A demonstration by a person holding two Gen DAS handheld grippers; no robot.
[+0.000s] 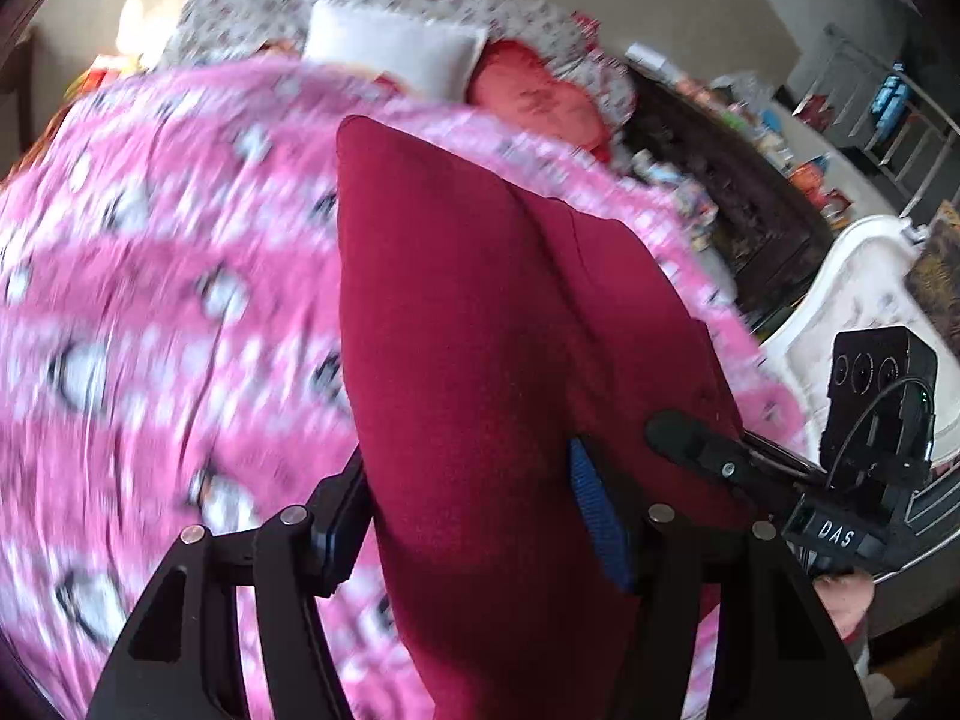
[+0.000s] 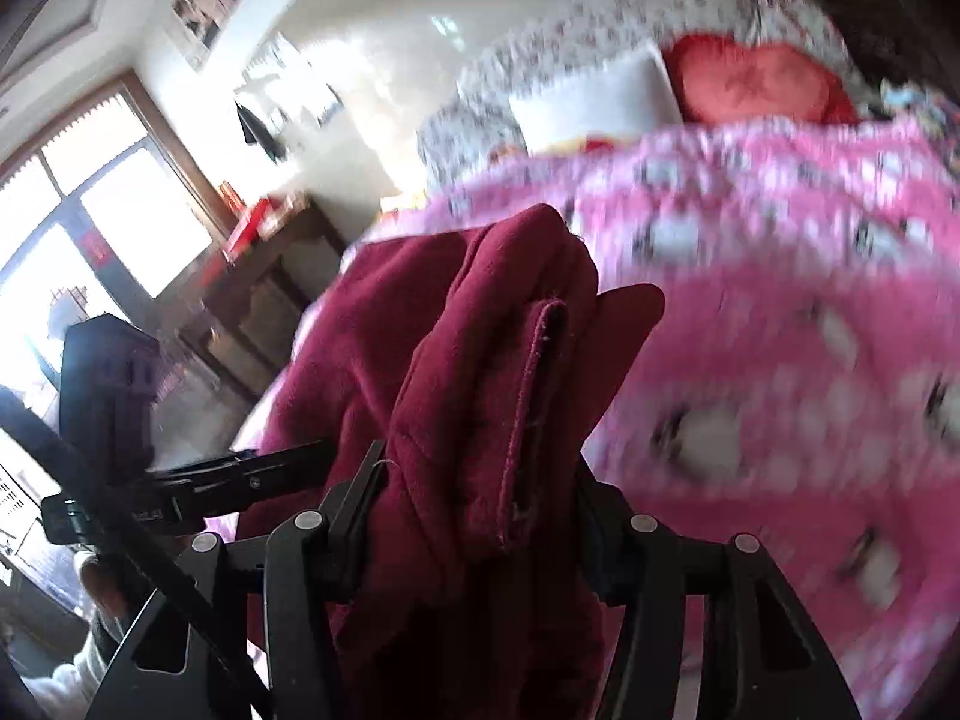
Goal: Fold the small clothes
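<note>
1. Maroon fleece fills the near field of both wrist views: the small garment (image 1: pixel 480 360) is bunched between the fingers of the left gripper (image 1: pixel 480 516), whose jaws stand part-way in and clamp the cloth, one blue pad (image 1: pixel 591 516) showing at its edge.
2. In the right wrist view the right gripper (image 2: pixel 474 498) is likewise pinched on a thicker fold of the same garment, a stitched hem (image 2: pixel 534 396) standing up between the jaws.
3. Each view catches the other gripper just beside it, so the two holds are near each other along one edge.
4. Beneath, the garment hangs over a pink patterned blanket (image 1: pixel 150 270) on the bed; whether its lower part rests on the blanket cannot be told through the blur.
5. My judgement: a fold is mid-carry, the held edge being brought across.
6. Next move calls for laying that edge flat and square onto the rest before opening either gripper.
7. Farther off lie a white pillow (image 1: pixel 390 48) and a red cushion (image 1: pixel 534 96).
</note>
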